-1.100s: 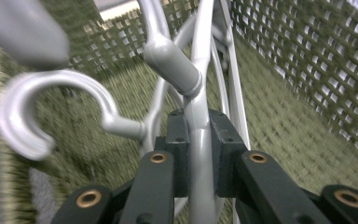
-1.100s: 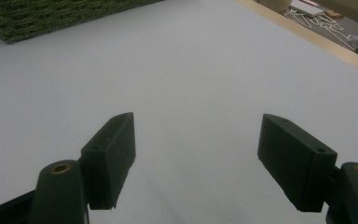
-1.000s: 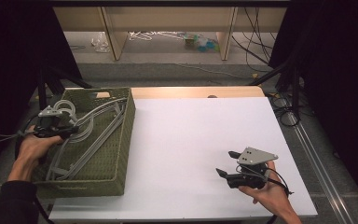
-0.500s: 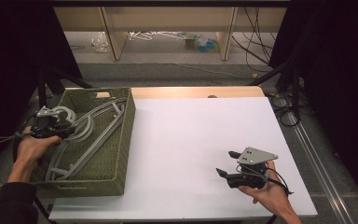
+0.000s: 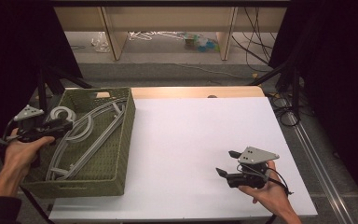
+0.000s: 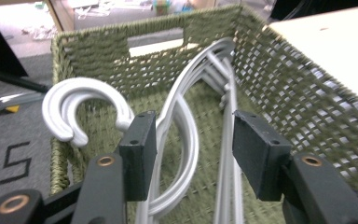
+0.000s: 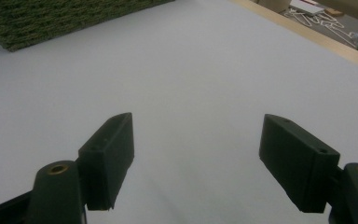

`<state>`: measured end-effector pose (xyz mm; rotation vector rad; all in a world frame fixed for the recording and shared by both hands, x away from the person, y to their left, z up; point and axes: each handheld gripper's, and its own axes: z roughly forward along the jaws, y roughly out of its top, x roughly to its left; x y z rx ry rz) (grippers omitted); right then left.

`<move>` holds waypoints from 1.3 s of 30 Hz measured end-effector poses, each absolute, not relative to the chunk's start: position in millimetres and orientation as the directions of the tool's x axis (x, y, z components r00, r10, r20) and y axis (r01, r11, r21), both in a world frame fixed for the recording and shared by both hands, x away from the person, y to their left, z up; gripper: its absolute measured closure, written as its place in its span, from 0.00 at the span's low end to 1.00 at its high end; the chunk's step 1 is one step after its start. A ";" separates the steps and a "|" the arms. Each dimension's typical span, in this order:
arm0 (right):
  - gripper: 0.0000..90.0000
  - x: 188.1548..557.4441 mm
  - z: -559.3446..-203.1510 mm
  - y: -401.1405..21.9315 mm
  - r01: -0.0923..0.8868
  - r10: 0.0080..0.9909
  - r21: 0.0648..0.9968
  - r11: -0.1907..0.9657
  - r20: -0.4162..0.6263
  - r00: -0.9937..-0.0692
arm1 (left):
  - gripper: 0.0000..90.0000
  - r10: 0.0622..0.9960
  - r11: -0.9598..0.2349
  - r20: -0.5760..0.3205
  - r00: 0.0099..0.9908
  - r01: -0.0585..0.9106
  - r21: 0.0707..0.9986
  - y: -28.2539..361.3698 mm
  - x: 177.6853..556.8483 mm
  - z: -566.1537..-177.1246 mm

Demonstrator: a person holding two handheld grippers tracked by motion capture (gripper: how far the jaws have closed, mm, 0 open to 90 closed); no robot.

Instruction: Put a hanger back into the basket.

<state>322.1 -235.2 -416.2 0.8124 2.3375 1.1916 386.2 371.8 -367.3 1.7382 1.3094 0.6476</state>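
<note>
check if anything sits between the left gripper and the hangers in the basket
Nothing visible does. The left gripper has just been opening its jaws, and they stand open right above the grey hangers lying in the green basket, with no other thing in between.

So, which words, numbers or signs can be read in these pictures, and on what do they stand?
"S" or "5": one black character on the grey floor left of the green woven basket, in the left gripper view; which of the two I cannot tell.
White hangers, basket, white table sheet: no text seen.
Items on the far floor: too small to read.
</note>
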 end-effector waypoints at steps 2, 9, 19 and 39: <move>0.30 322.2 -416.3 -235.2 0.317 0.649 0.823 0.471 -0.080 -0.756 | 0.54 0.940 -0.082 -0.098 0.327 0.496 0.865 372.2 380.5 -363.9; 0.29 323.4 -417.5 -234.8 0.315 0.648 0.828 0.464 -0.074 -0.758 | 0.44 0.914 -0.056 -0.134 0.384 0.446 0.893 358.9 358.7 -352.7; 0.27 324.2 -417.7 -237.2 0.320 0.657 0.851 0.417 -0.038 -0.753 | 0.29 0.862 -0.064 -0.122 0.491 0.346 0.936 308.7 325.4 -351.1; 0.22 325.9 -423.8 -241.6 0.343 0.664 0.872 0.349 0.028 -0.747 | 0.20 0.755 -0.102 -0.123 0.644 0.300 0.948 199.2 296.5 -376.2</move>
